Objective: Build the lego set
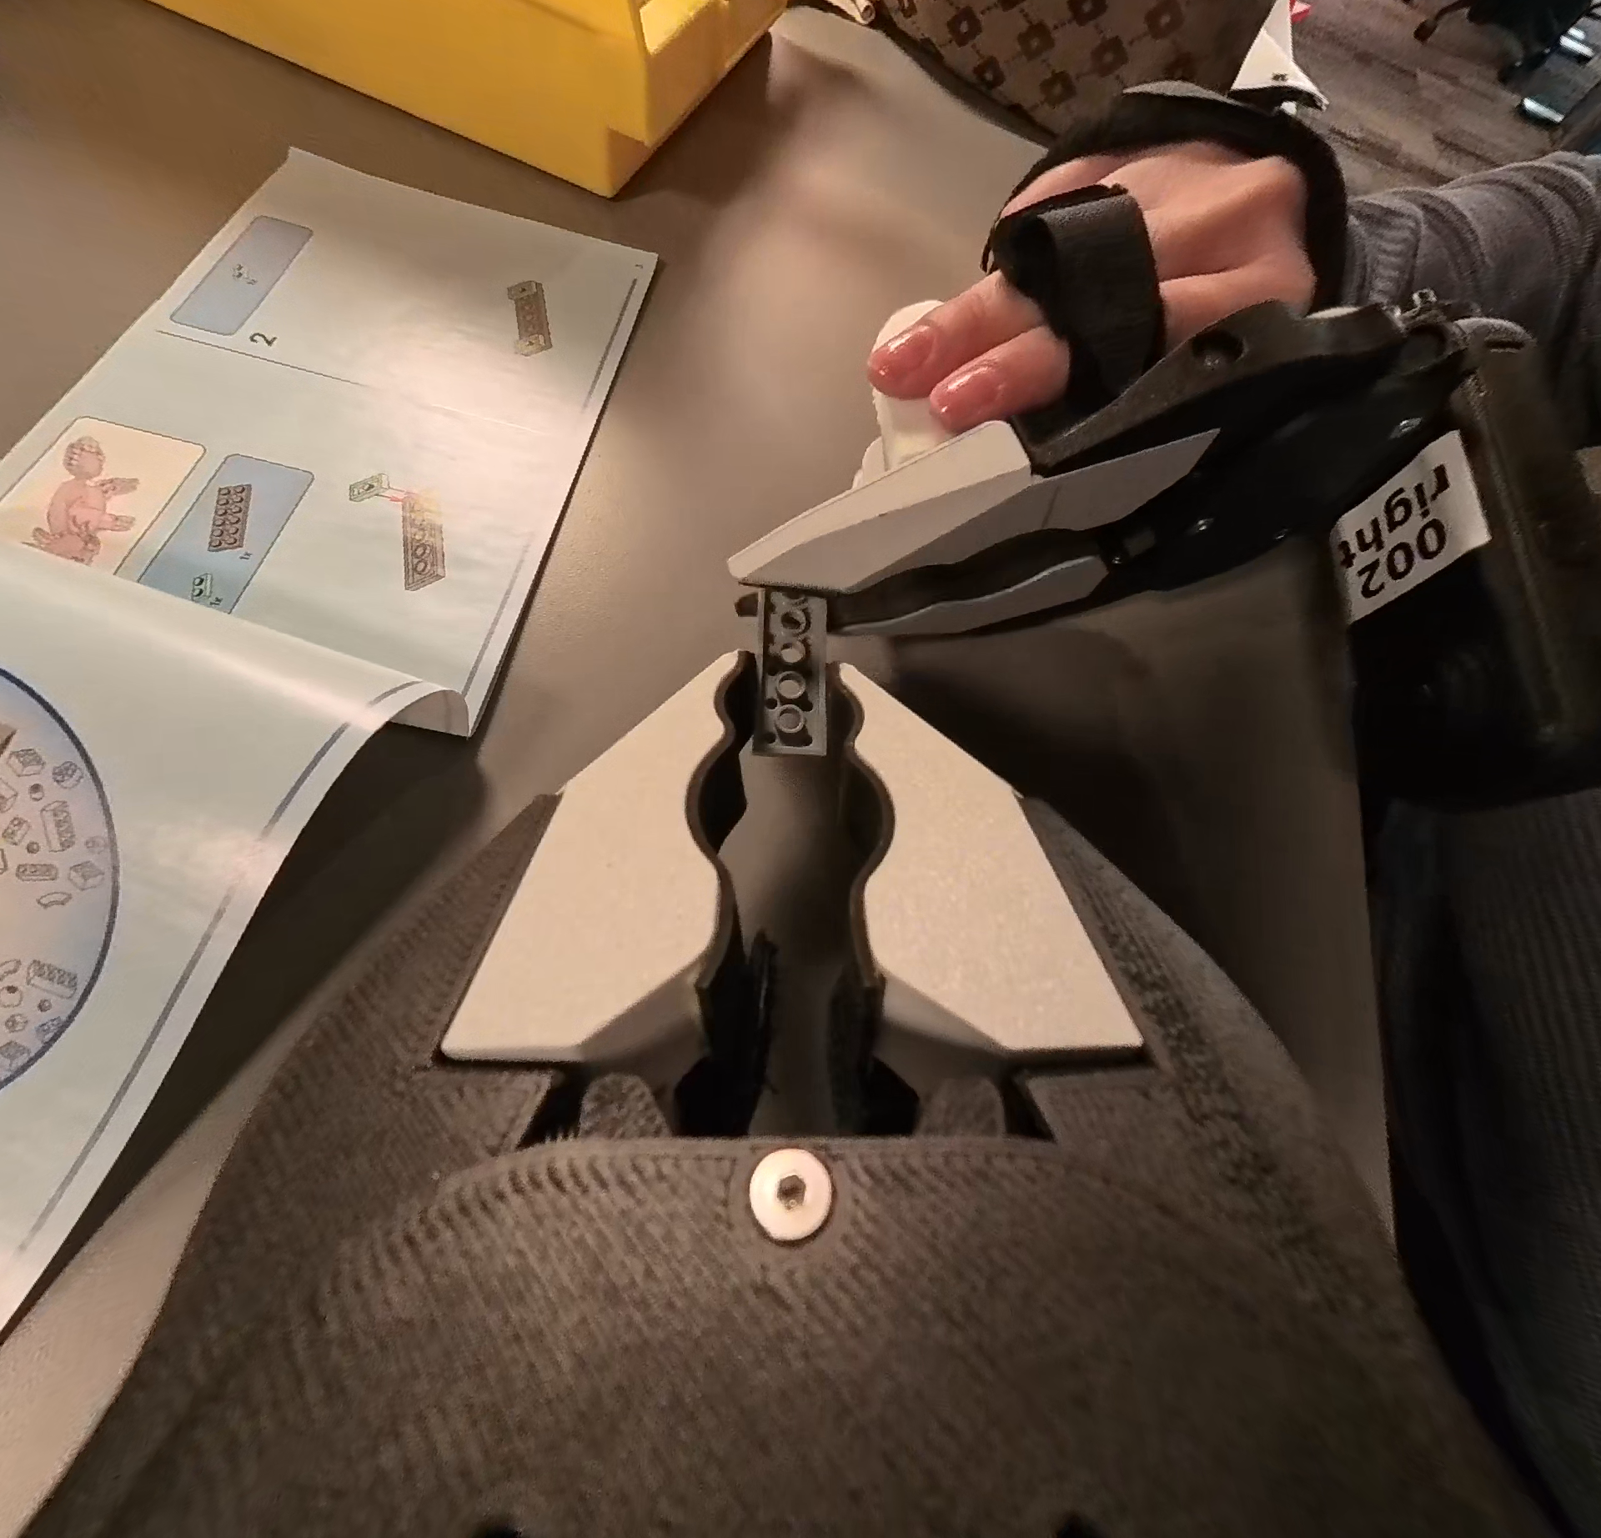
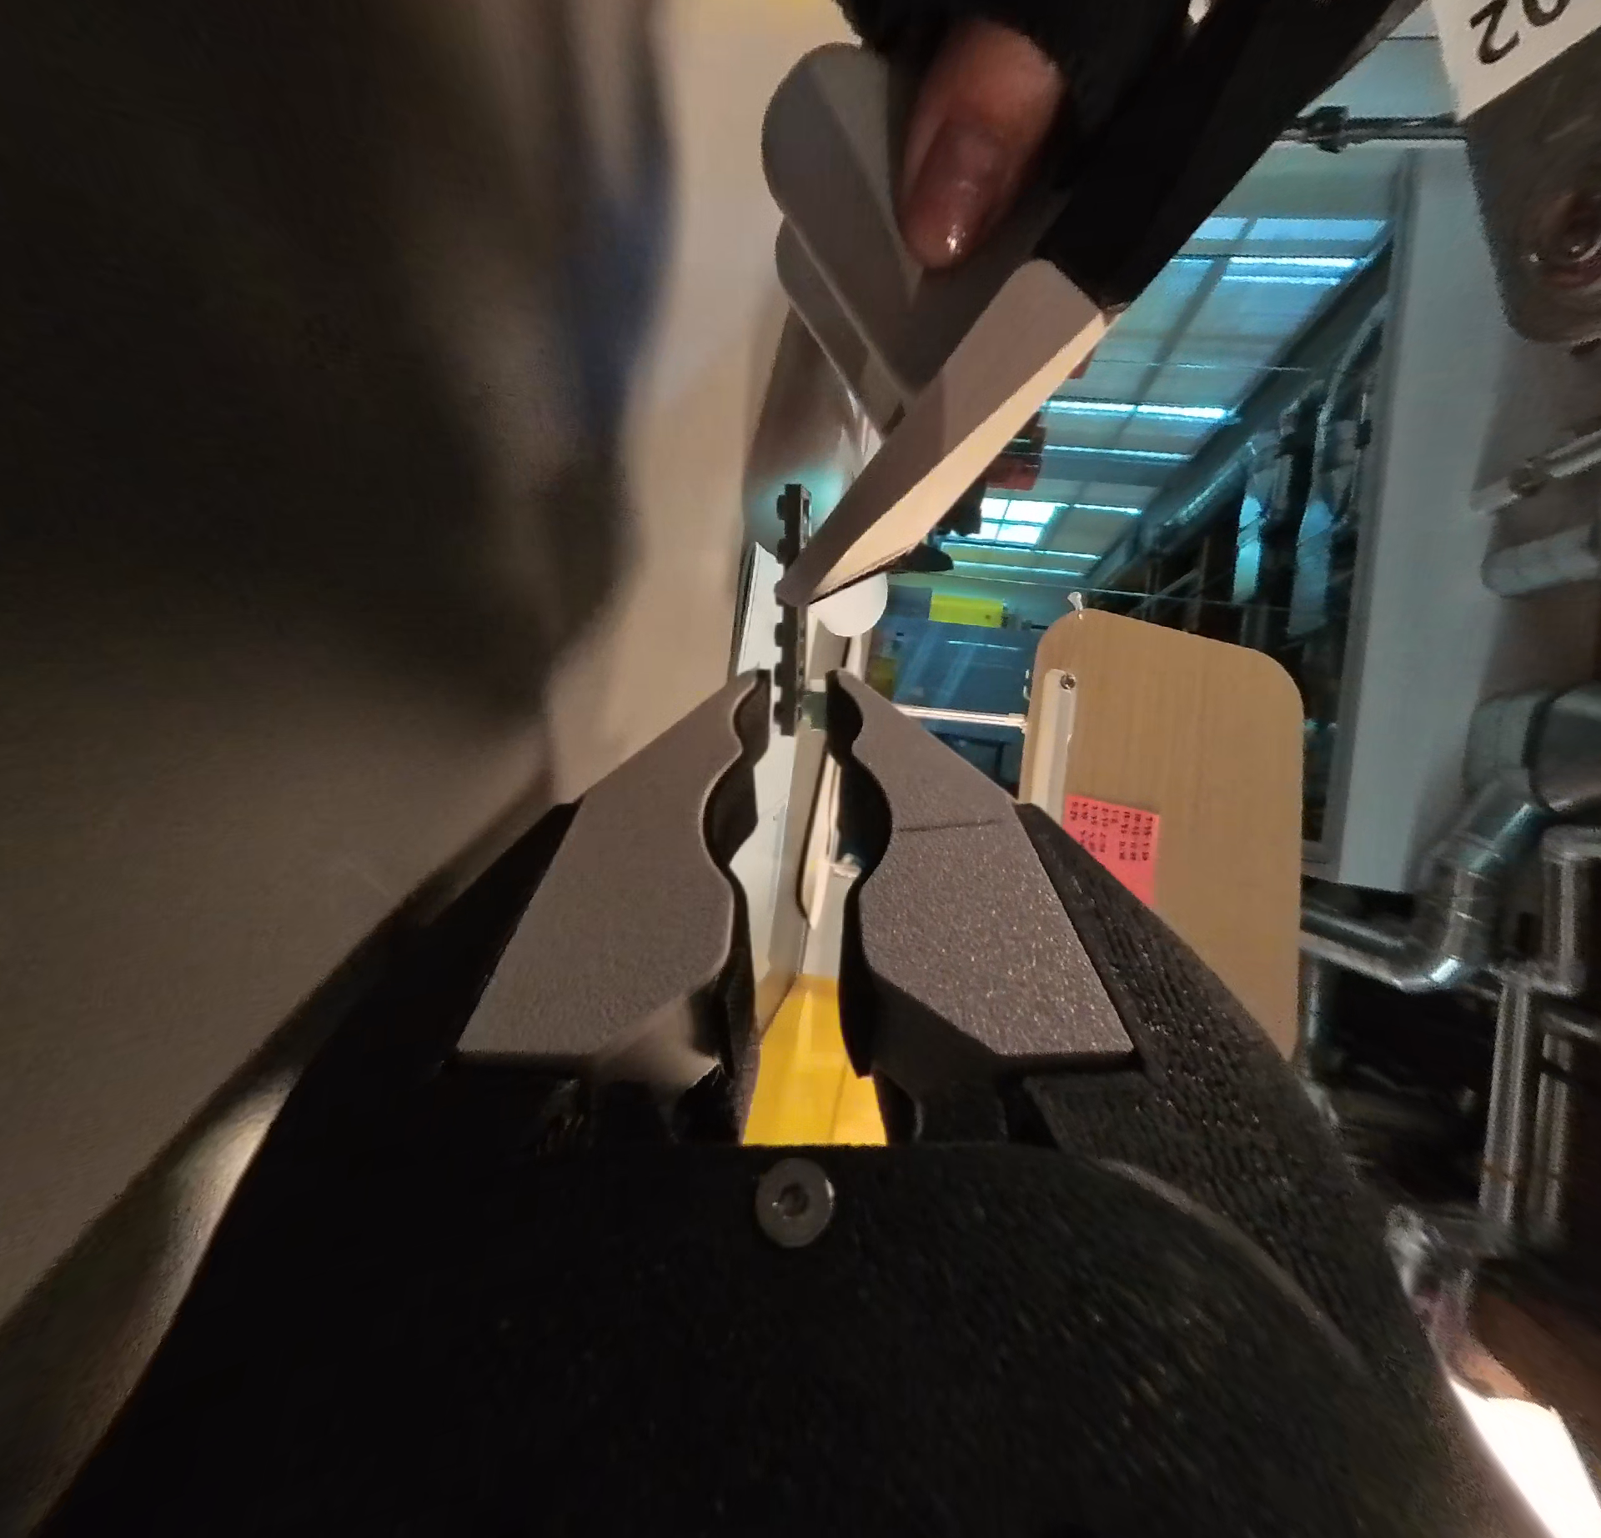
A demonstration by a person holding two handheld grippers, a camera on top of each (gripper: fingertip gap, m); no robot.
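left hand-held gripper point(image 1: 790, 674) clamps a grey studded plate point(image 1: 793, 700) edgewise above the tabletop point(image 1: 736, 284); right hand-held gripper point(image 2: 799, 687) straddles its other end, gap showing, not gripping.

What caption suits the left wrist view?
Left gripper grips a grey studded toy-brick plate while the right gripper brackets its far end, beside an open instruction booklet.
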